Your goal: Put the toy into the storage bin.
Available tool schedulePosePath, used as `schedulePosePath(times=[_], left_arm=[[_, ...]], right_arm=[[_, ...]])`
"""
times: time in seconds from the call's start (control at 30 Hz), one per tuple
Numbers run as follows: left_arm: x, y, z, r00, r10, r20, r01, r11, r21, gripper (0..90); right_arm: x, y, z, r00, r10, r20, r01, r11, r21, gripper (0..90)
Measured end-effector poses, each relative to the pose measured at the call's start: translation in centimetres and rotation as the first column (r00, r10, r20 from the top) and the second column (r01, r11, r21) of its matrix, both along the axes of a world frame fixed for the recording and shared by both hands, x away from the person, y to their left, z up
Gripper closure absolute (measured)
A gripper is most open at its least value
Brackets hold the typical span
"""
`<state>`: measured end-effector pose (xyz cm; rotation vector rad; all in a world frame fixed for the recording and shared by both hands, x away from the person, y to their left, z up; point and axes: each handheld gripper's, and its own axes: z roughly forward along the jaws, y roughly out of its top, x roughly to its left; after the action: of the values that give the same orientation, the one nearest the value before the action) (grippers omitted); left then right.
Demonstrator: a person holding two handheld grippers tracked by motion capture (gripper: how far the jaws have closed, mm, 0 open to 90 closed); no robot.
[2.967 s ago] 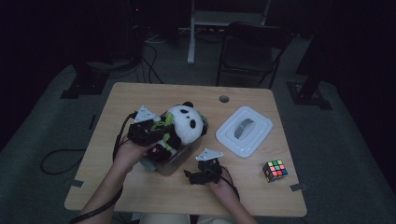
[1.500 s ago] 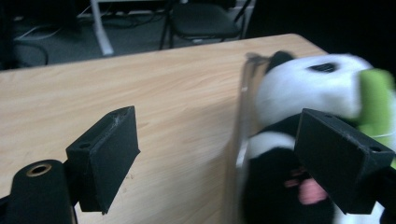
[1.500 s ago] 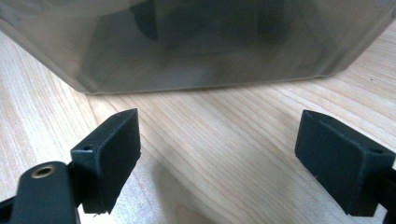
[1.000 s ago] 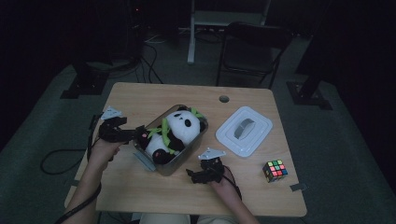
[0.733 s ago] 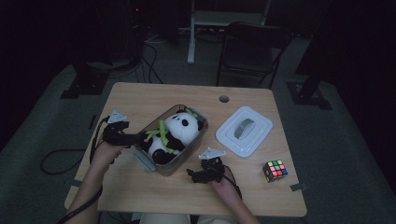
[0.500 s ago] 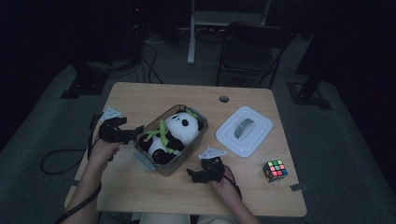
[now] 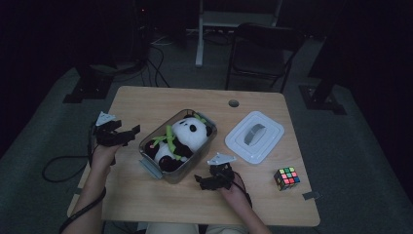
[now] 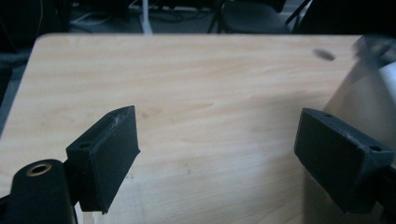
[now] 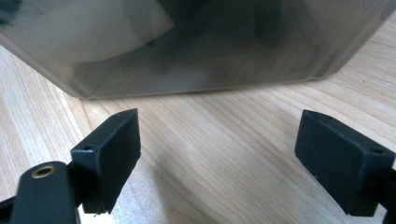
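Panda plush [image 7: 181, 141] lying inside clear container [image 7: 160, 168] at centre of wooden table [image 7: 146, 195], head toward 1 o'clock, green bits across its body. Container long axis running from 7 to 1 o'clock.

Left gripper [image 7: 130, 132] at 9 o'clock of container, just beside its rim, not touching; jaws spread wide with nothing between. In left gripper view, left gripper [image 8: 219, 154] gaping over bare table [image 8: 187, 93], blurred container wall [image 8: 359, 93] at 2 o'clock of picture.

Right gripper [image 7: 200, 181] at 5 o'clock of container, near its corner, pointing toward 9 o'clock; jaws likewise released and empty. In right gripper view, right gripper [image 9: 219, 154] parted over wood grain, container [image 9: 187, 46] looming close at 12 o'clock, its wall translucent with dark and pale shapes of plush behind.

White lid [image 7: 254, 136] lying flat at 3 o'clock of container, apart from it. Colour cube [image 7: 286, 178] at 4 o'clock, well apart, near table edge. Round hole [image 7: 234, 103] in table at 12 o'clock. Chair [image 7: 263, 48] beyond far edge.
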<state>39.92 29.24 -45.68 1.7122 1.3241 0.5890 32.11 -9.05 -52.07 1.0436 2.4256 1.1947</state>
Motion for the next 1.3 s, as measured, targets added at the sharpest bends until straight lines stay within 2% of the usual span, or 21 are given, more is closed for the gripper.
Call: schedulePosePath(times=[0.13, 0.17, 0.3, 0.33, 0.5, 0.57, 0.67, 0.8, 1.0, 1.1, 1.2, 1.3], left_arm=[[0.5, -0.2, -1.6, 0.9999, 0.003, -0.016, -0.002, 1.0, 0.009, 14.6], [0.6, -0.3, -2.0, 0.9996, 0.005, -0.027, -0.004, 0.9996, 0.026, 14.6], [0.9, -0.8, -3.0, 0.9993, -0.009, -0.037, 0.011, 0.9992, 0.038, 14.6], [0.9, -0.9, -3.0, 0.999, -0.012, -0.043, 0.014, 0.9992, 0.037, 14.6], [0.7, -1.9, -2.9, 0.9985, -0.051, -0.02, 0.052, 0.9975, 0.048, 14.5], [0.6, -2.3, -2.8, 0.998, -0.062, -0.015, 0.063, 0.9957, 0.068, 10.5], [0.5, -2.8, -2.7, 0.9971, -0.074, -0.017, 0.076, 0.9941, 0.078, 10.6], [0.0, -3.2, -2.7, 0.9956, -0.092, -0.017, 0.093, 0.9928, 0.076, 10.6], [-1.5, -4.9, -2.8, 0.9862, -0.164, -0.021, 0.165, 0.9832, 0.077, 10.6], [-2.1, -5.4, -2.8, 0.9855, -0.169, -0.012, 0.17, 0.9826, 0.075, 10.7], [-2.4, -5.9, -2.8, 0.9837, -0.179, -0.022, 0.18, 0.9811, 0.072, 10.7], [-2.8, -6.5, -2.8, 0.9821, -0.186, -0.026, 0.188, 0.9788, 0.081, 10.6]], right_arm=[[0.2, -0.1, 0.1, 1.0, -0.004, 0.003, 0.004, 1.0, -0.001, 14.0], [0.2, -0.1, 0.1, 1.0, -0.006, 0.003, 0.006, 1.0, 0.001, 14.0], [0.4, -0.2, 0.2, 0.9999, -0.013, 0.007, 0.013, 1.0, 0.001, 13.9], [0.4, -0.2, 0.3, 0.9999, -0.014, 0.008, 0.014, 1.0, 0.002, 13.9], [0.6, -0.4, 0.4, 0.9997, -0.022, 0.013, 0.022, 1.0, 0.0, 13.9], [0.6, -0.5, 0.5, 0.9995, -0.027, 0.017, 0.027, 1.0, -0.002, 13.9], [0.6, -0.6, 0.6, 0.9993, -0.033, 0.02, 0.033, 0.999, 0.001, 13.9], [0.6, -0.9, 0.7, 0.9989, -0.04, 0.024, 0.04, 0.999, 0.003, 13.9], [0.7, -1.3, 0.9, 0.9981, -0.056, 0.027, 0.056, 0.998, 0.013, 13.9], [0.8, -1.7, 0.9, 0.9975, -0.066, 0.026, 0.067, 0.998, -0.017, 13.9], [0.9, -2.4, 0.9, 0.9965, -0.083, 0.014, 0.083, 0.996, 0.015, 13.9], [0.7, -2.9, 1.1, 0.9951, -0.094, 0.031, 0.094, 0.996, 0.01, 13.9]])
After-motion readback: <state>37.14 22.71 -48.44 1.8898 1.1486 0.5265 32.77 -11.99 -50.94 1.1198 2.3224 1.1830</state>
